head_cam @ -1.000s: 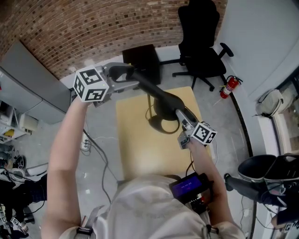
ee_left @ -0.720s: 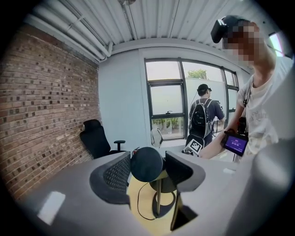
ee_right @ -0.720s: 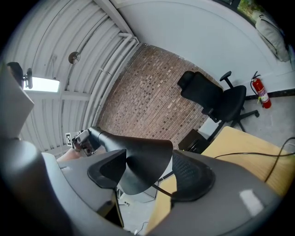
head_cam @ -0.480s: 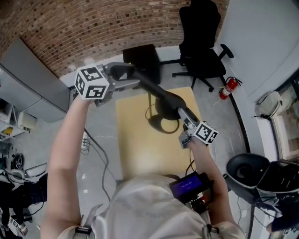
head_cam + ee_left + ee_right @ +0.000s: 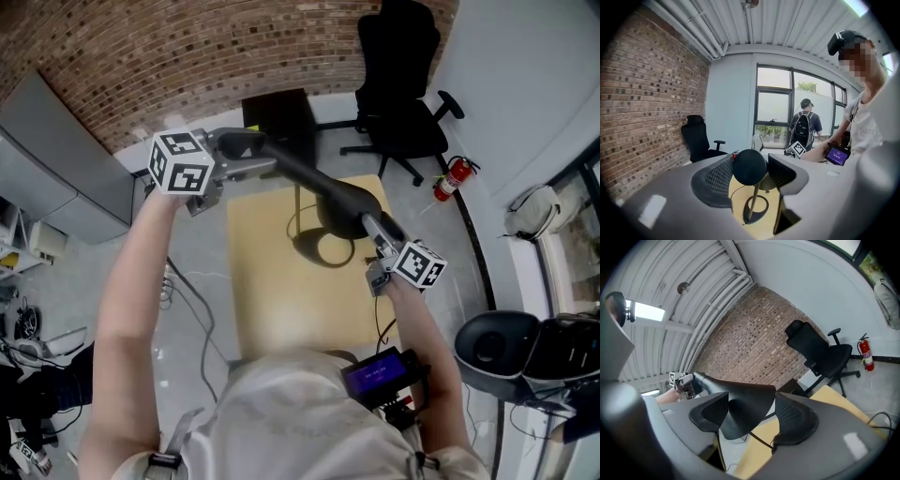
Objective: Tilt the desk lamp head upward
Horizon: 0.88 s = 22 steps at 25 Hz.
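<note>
Head view: the desk lamp point(image 5: 314, 187) stands on the yellow worktop point(image 5: 272, 300). Its ring base point(image 5: 323, 248) lies toward the far edge, and its black arm point(image 5: 295, 173) runs above the worktop from upper left to lower right. I hold the lamp at both ends. The left gripper point(image 5: 248, 152) is at the arm end point(image 5: 264, 150). The right gripper point(image 5: 372, 225) is at the lamp head point(image 5: 345, 202), its marker cube on the side nearer me.

Left gripper view: the rounded arm end sits between the two ribbed pads and touches both, so this gripper is clenched on it. Below it the thin stem point(image 5: 753, 201) drops to the ring base on the worktop.

Right gripper view: the conical lamp head fills the space between the jaws, which are closed against its shade. The arm leads away to the left gripper in the background. The cone flares toward the lower right of this view; I cannot read its true tilt from here.

Step in hand (my judgement): both grasps are made and the tilt itself is the work at this moment. I see no sign that the head is fully raised, so I count the task as unfinished.

Next move (my judgement): the left gripper should act as a brace, holding the arm end steady. The right gripper should swing the lamp head upward in an arc about its joint, not lift it straight up. A straight lift could raise the base off the worktop. The shade is smooth and tapered, so the pads may slide along it unless the grip is firm.
</note>
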### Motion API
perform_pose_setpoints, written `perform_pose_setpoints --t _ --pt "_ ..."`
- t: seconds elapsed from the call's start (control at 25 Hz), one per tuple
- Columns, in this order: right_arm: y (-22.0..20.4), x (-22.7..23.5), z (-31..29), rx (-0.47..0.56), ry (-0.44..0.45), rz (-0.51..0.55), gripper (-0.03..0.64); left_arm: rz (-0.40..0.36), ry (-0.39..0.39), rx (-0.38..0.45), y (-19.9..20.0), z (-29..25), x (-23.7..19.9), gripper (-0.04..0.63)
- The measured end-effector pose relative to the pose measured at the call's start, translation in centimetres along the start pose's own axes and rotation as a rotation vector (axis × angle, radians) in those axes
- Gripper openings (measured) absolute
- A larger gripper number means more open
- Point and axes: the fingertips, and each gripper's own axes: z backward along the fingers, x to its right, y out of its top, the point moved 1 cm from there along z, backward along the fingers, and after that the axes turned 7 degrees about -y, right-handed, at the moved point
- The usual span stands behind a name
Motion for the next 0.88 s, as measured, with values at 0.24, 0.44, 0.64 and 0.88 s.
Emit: perform_pose_setpoints --t 0.24,0.44,0.64,0.88 --pt "2.2 -0.3 0.5 0.011 -0.025 0.073 0.319 0.043 -0.001 0.037 -0.5 0.1 -0.4 0.238" --pt "3.8 -0.7 0.6 0.020 -0.036 0.121 0.315 0.059 0.010 0.095 -1.3 0.4 -0.5 0.238" --pt "6.7 -0.4 0.4 0.025 -0.039 0.141 0.309 0.083 0.028 0.149 -1.1 -0.2 -0.9 0.238" --pt "8.5 -2.5 0.6 0.065 -0.052 0.203 0.281 0.106 0.026 0.167 -3.0 1.4 -0.3 0.239"
